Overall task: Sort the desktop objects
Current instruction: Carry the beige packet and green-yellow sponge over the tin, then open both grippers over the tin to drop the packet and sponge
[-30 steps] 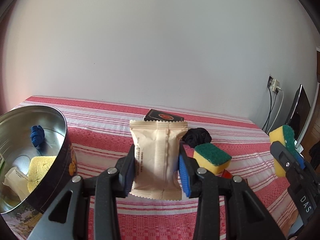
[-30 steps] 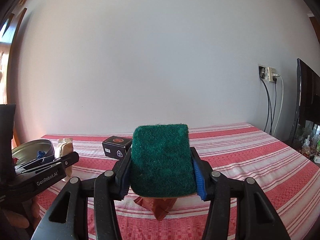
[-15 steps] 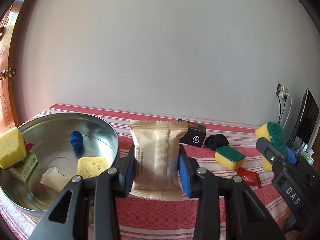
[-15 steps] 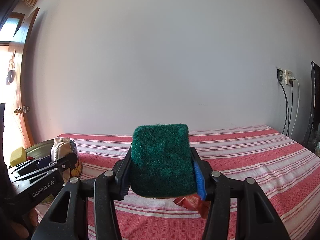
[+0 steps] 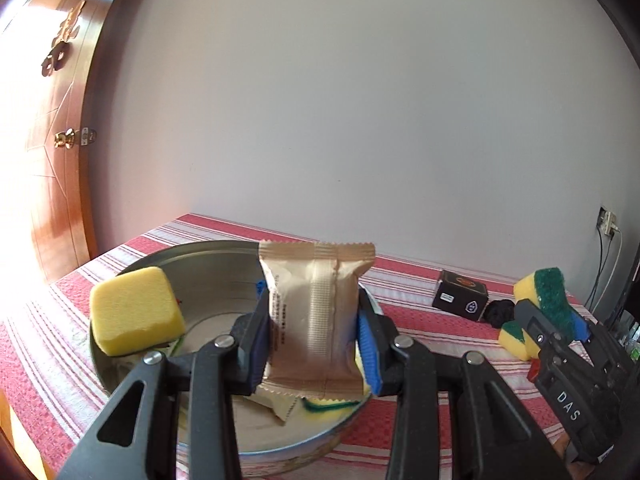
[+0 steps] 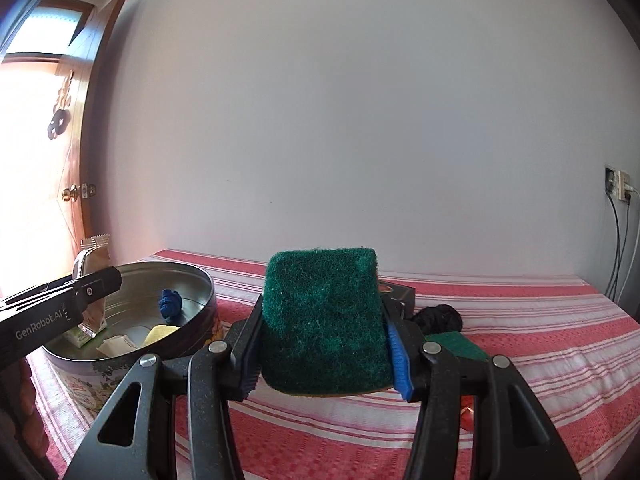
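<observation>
My left gripper (image 5: 314, 344) is shut on a beige snack packet (image 5: 316, 312) and holds it upright over the round metal tin (image 5: 132, 376). The tin holds a yellow sponge (image 5: 134, 316), a small beige packet (image 5: 276, 404) and, in the right wrist view, a blue toy (image 6: 170, 304). My right gripper (image 6: 324, 348) is shut on a green-topped sponge (image 6: 324, 320), to the right of the tin (image 6: 200, 284) and above the cloth. In the left wrist view it (image 5: 560, 320) shows at the right, with its sponge (image 5: 546, 292).
On the red striped tablecloth (image 5: 420, 344) lie a black box (image 5: 460, 294), a black crumpled thing (image 5: 500, 312), another yellow-green sponge (image 5: 514, 334) and a red wrapper (image 6: 466, 418). A wooden door (image 5: 52, 160) stands at the left. Cables and a socket (image 6: 618, 184) are on the right wall.
My left gripper has swung left with the packet and now holds it over the tin. My right gripper has turned left too, so the tin has come nearer in its view.
</observation>
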